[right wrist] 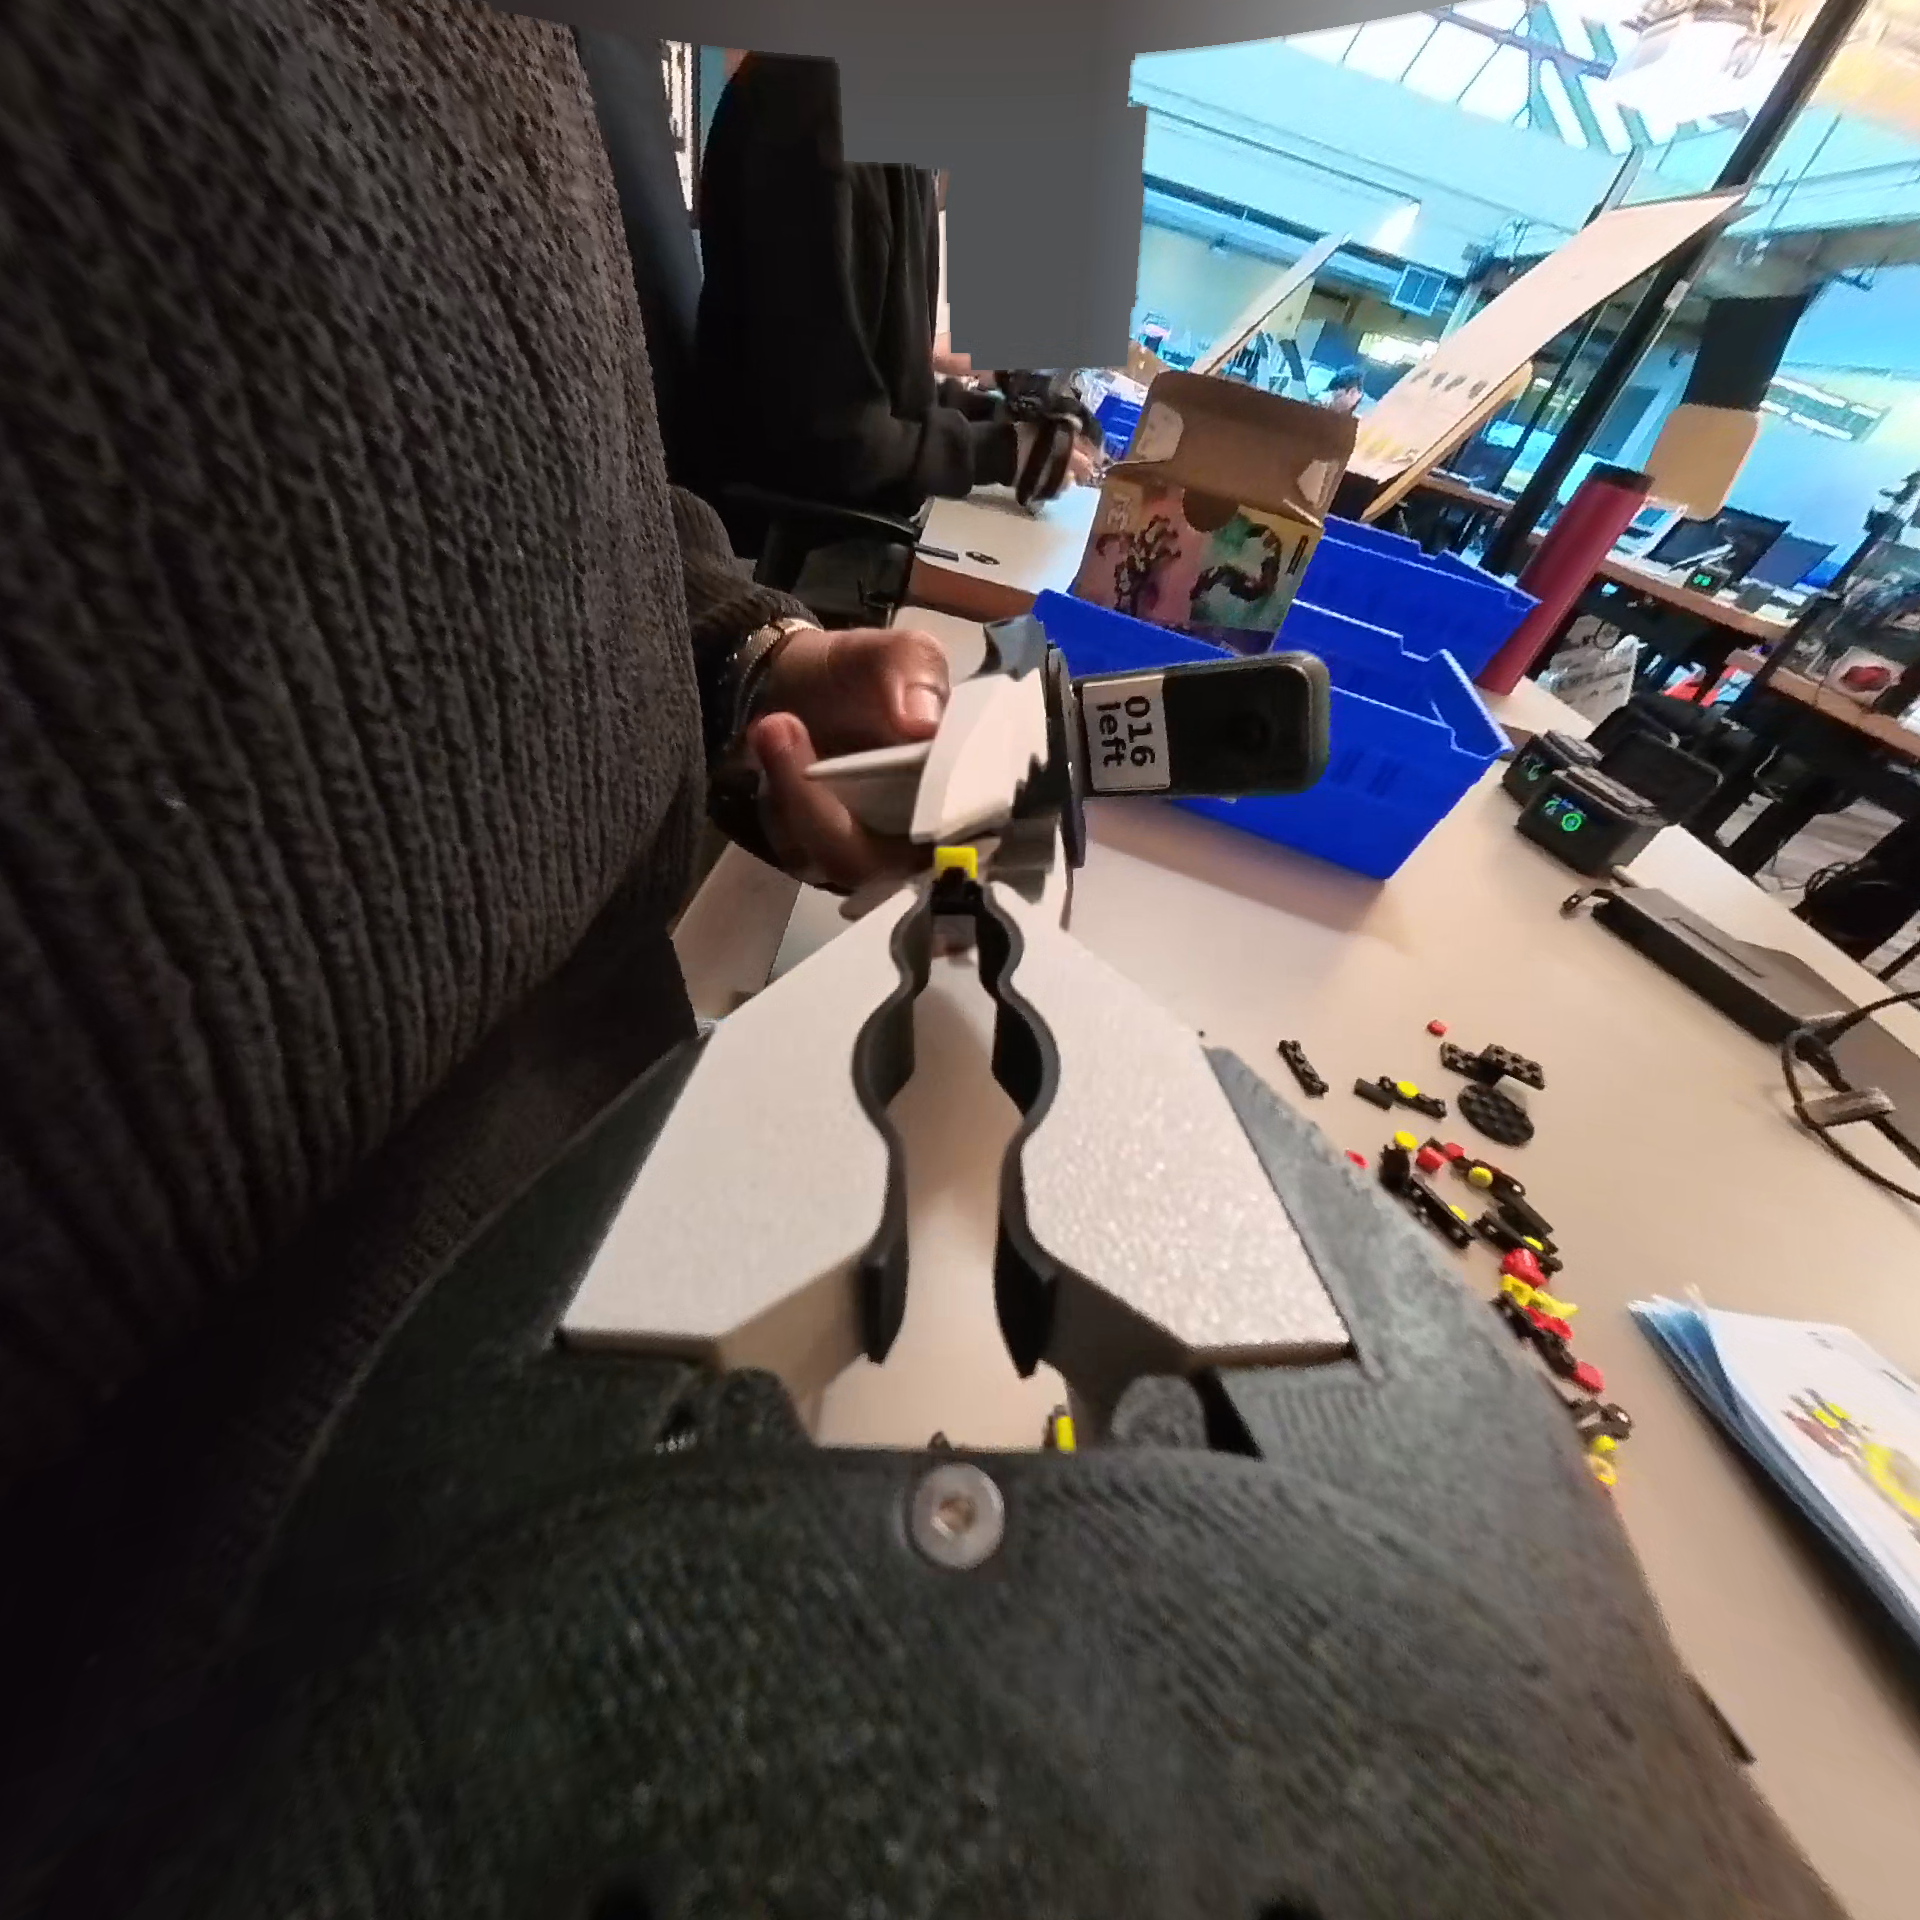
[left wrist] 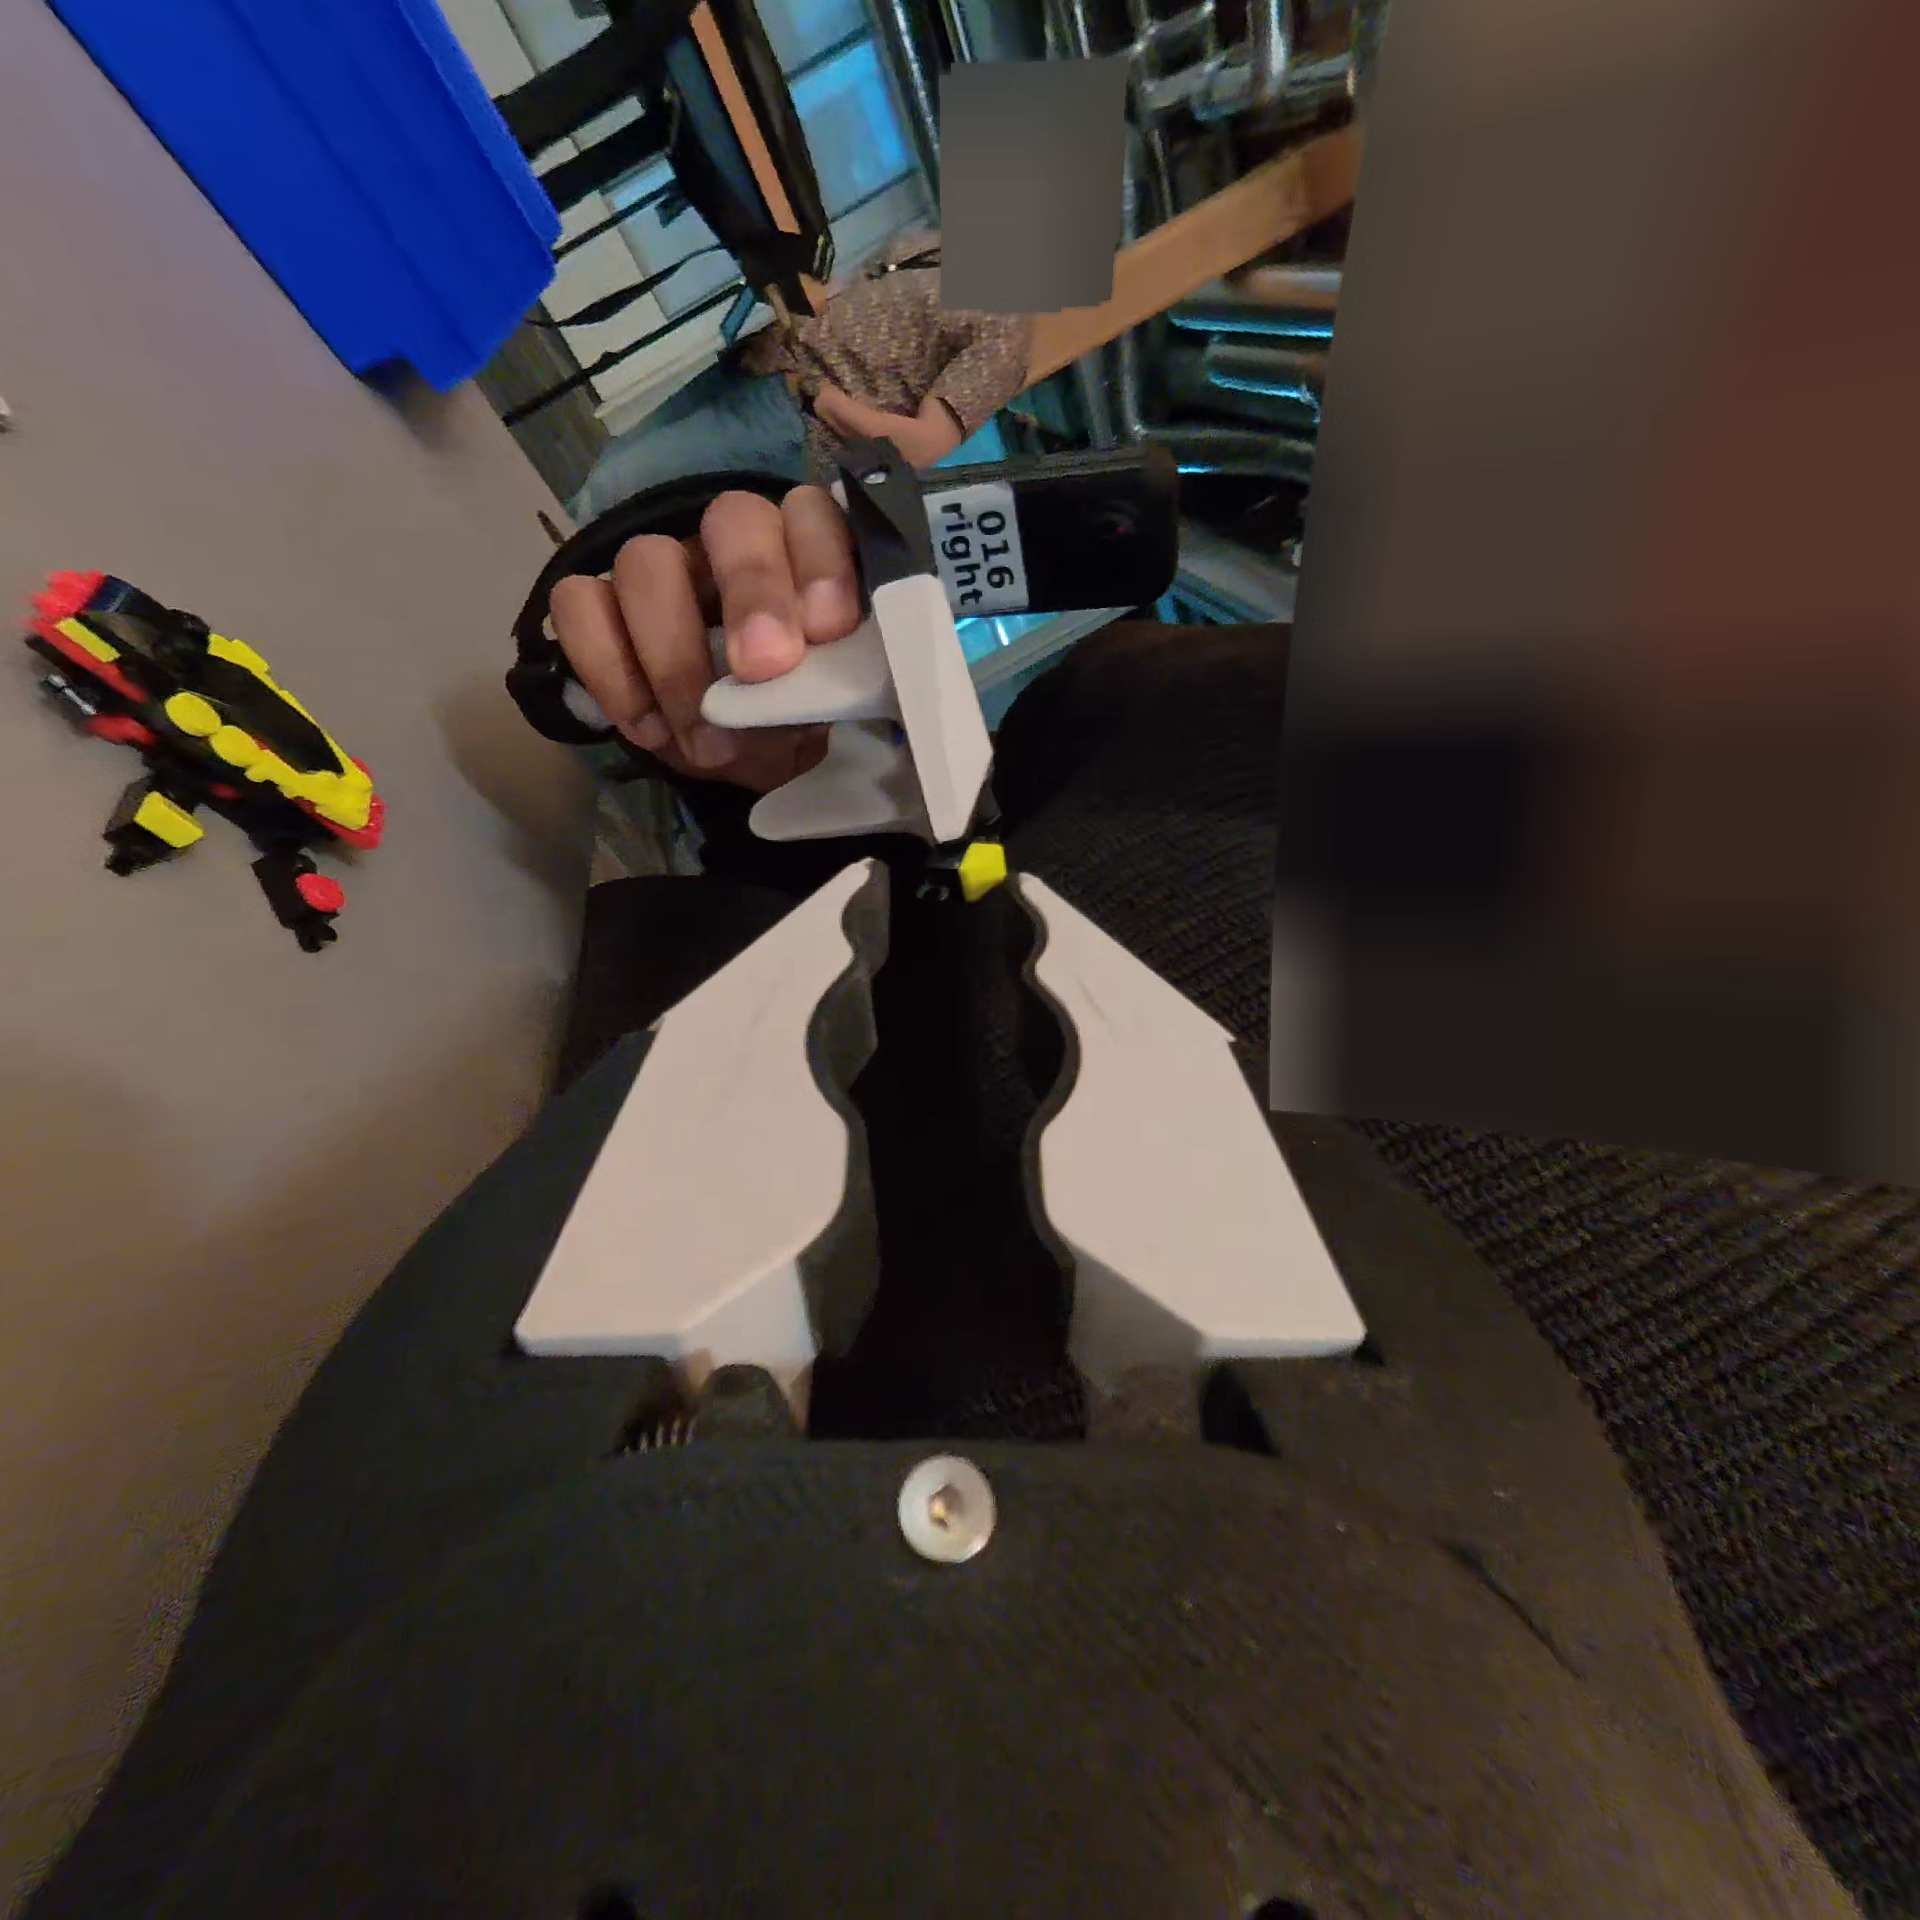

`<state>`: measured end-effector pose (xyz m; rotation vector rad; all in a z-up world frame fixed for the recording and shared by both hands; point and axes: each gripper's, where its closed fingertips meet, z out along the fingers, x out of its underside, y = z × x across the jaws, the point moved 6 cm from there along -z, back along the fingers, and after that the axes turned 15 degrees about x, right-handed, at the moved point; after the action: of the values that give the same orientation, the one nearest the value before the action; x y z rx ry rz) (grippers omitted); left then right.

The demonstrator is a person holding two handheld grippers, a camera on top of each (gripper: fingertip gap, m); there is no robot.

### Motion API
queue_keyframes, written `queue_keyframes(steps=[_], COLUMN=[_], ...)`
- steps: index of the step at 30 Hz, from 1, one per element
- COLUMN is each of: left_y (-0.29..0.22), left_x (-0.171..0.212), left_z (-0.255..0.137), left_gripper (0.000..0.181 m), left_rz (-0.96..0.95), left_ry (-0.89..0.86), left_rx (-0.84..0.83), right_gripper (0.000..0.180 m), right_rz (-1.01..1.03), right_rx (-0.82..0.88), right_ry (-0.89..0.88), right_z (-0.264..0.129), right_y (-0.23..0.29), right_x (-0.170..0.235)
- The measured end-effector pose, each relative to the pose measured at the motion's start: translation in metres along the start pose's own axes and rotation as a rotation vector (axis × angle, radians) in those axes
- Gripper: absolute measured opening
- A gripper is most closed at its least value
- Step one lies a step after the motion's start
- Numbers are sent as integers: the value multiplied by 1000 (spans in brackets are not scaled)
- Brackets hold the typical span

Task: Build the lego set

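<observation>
two tongs [left wrist: 951,868], three blue bins [right wrist: 1382,727].

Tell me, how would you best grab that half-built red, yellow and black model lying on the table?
Probably grip the half-built model across its long middle body, coming from above, since it lies flat on the table. Its thin black bits at the near end look easy to snap off.

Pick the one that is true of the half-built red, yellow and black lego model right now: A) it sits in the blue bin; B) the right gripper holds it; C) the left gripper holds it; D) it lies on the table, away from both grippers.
D: the lego model lies on the table, untouched.
</observation>
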<state>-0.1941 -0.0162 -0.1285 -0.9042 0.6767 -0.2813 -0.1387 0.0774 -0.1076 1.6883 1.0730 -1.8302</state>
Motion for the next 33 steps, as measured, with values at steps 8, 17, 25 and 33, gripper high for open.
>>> queue_keyframes(steps=[8,17,25,33], left_y=[-1,0,-1,-2], left_x=[1,1,0,-1], left_z=[1,0,-1,0], left_gripper=[14,12,11,11], left_rz=[-28,-51,-30,15], left_ry=[-5,-23,-18,-9], left_rx=[26,44,29,-4], right_gripper=[6,6,6,7], right_rz=[-28,-117,-122,-116], right_rx=[-5,-7,2,6], right_ry=[-8,-8,-7,-1], right_z=[-1,1,1,1], right_y=[1,7,7,6], right_x=[0,1,1,1])
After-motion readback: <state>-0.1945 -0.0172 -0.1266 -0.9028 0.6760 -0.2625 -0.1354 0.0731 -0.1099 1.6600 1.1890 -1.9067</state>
